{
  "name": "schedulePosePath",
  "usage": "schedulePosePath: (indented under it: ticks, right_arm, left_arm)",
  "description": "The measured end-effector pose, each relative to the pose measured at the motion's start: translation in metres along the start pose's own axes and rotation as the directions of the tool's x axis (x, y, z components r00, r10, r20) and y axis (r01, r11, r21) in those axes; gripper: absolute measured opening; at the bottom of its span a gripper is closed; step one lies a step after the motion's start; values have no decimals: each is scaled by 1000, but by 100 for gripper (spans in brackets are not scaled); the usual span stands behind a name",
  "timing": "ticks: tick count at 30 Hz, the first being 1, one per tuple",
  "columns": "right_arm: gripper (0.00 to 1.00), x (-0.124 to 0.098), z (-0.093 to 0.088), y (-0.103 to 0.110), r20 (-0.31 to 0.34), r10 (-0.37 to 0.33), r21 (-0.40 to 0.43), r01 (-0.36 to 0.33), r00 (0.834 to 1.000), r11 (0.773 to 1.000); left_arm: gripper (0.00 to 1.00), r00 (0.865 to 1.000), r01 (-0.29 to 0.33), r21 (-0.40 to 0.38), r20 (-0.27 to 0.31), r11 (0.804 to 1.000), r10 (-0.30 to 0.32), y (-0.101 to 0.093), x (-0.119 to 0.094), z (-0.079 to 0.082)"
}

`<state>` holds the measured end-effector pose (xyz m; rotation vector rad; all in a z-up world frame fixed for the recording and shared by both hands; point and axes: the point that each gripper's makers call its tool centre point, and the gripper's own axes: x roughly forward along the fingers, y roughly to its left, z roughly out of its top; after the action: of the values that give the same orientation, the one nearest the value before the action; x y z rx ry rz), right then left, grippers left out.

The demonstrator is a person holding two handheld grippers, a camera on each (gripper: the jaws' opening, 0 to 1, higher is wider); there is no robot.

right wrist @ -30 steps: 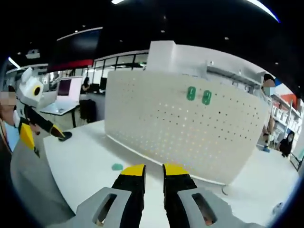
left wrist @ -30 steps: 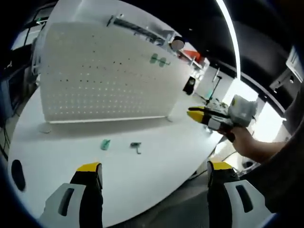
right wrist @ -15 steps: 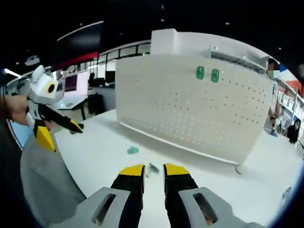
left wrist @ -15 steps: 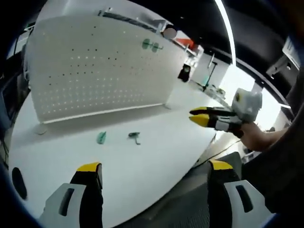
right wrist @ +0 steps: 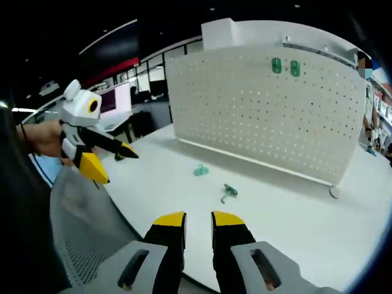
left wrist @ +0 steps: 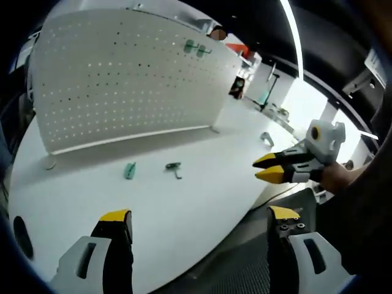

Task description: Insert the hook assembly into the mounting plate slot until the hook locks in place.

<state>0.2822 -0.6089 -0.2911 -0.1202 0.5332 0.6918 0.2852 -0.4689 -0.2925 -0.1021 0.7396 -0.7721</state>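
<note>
In the right gripper view, the left claw [right wrist: 113,160] is hovering with jaws apart over the table [right wrist: 294,202] edge — the hook assembly [right wrist: 229,193] is lying before the pegboard [right wrist: 263,110], while the right claw [right wrist: 197,220] is sitting nearly closed, empty.

Table [left wrist: 184,208] open from near edge to hook [left wrist: 174,168] and green plate [left wrist: 130,170]. Pegboard [left wrist: 122,79] blocks the far side.
</note>
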Motion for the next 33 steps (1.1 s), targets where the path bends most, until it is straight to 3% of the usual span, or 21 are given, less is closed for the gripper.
schedulePosePath:
  ticks: [5, 8, 19, 30, 33]
  right_arm:
    - [14, -3, -8, -1, -7, 0, 50, 1, 1000, 999]
    - [13, -4, -12, -3, -10, 4, 91, -3, 1000, 996]
    - [13, -4, -15, -13, -12, -25, 130, 27, 1000, 991]
    - [13, -1, -16, -15, -25, -19, 151, 23, 999, 988]
    - [13, 1, -14, -15, -22, -18, 155, 21, 1000, 988]
  left_arm:
    - [89, 994, 38, 118, -111, 992, -24, 0, 8, -12]
    - [89, 990, 50, 180, -142, 982, -24, 3, 17, -12]
    - [88, 985, 130, 167, -135, 977, -108, 11, 62, 10]
    - [84, 976, 162, 221, -177, 962, -124, 17, 103, 16]
    - [83, 970, 190, 185, -188, 964, -155, 16, 112, 17]
